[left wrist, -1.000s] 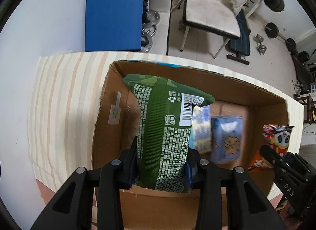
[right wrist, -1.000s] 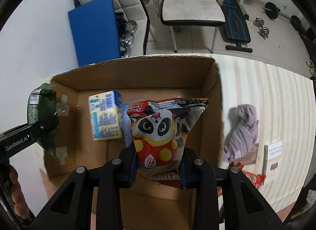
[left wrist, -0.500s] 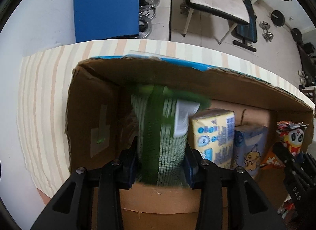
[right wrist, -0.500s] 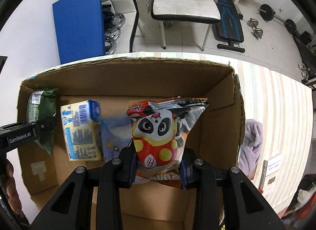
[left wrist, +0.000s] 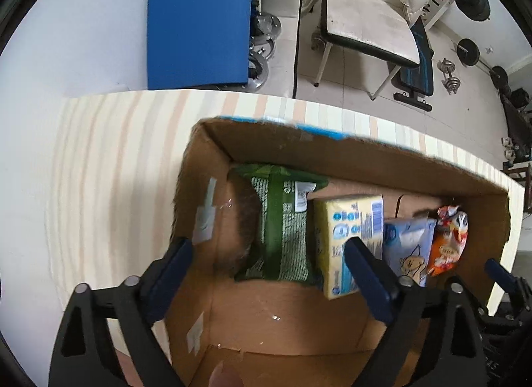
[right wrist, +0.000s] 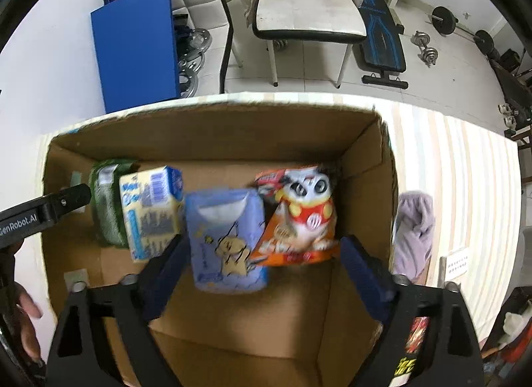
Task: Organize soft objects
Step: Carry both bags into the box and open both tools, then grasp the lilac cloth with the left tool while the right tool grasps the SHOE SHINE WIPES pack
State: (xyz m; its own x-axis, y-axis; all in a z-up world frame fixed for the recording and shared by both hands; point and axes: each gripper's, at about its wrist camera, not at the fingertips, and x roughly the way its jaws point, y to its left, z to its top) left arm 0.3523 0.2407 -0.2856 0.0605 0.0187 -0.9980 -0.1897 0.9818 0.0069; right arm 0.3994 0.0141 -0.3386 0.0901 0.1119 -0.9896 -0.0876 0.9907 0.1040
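While both grippers point down into the cardboard box (left wrist: 349, 160), their jaws are seen spread wide, having just been opening, and nothing is pressed between the pads. The left gripper (left wrist: 269, 269) hangs over the green packet (left wrist: 282, 230), which has been let go and lies on the box floor at the left end, its white barcode label readable only as a blur. The right gripper (right wrist: 259, 267) stands released over the panda snack bag (right wrist: 299, 220), an orange and red pouch printed with a cartoon panda, which lies free on the box floor near the right wall, tilted against the blue tissue pack (right wrist: 226, 237). A cartoon dog is drawn on that blue pack; its lettering cannot be made out. Between the blue pack and the green packet a yellow tissue pack (right wrist: 149, 210) is set, marked with a barcode and blue print too smeared to read. On the side of the left gripper, as seen from the right wrist, the words "GenRobot.AI" are printed in white. Outside the box, on the striped tablecloth (right wrist: 465, 167), a lilac cloth (right wrist: 415, 230) and a small white card (right wrist: 457, 262) with unreadable text are found.
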